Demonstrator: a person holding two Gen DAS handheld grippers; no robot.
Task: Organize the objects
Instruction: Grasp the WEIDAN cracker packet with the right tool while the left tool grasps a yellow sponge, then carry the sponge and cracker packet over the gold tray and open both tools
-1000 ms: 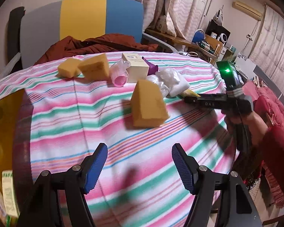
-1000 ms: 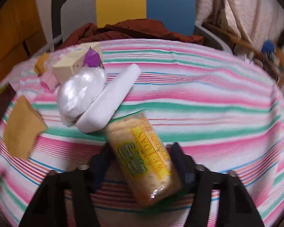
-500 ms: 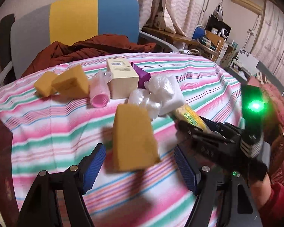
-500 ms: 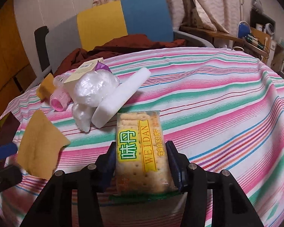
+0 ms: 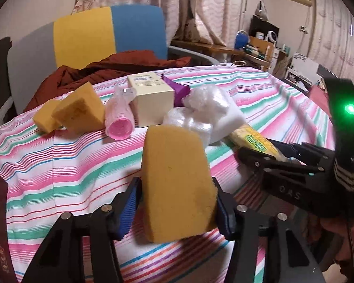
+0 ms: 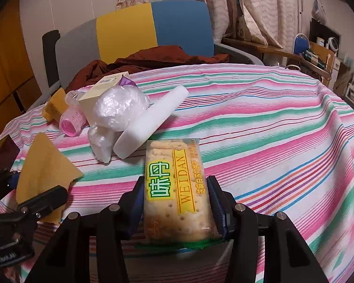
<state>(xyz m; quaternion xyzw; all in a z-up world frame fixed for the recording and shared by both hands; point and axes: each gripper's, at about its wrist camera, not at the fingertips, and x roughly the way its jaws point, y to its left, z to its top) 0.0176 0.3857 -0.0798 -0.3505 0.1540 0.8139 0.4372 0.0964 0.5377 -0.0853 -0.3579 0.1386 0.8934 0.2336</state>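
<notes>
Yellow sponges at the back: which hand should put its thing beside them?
Left, probably. The left gripper's jaws are closing with the yellow sponge wedge between them, and the two small yellow sponges lie on that side. The right gripper holds a cracker packet.

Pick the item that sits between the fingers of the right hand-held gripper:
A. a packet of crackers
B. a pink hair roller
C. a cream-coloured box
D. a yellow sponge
A: in the right wrist view the packet of crackers is clamped between the two fingers of the right hand-held gripper.
</notes>
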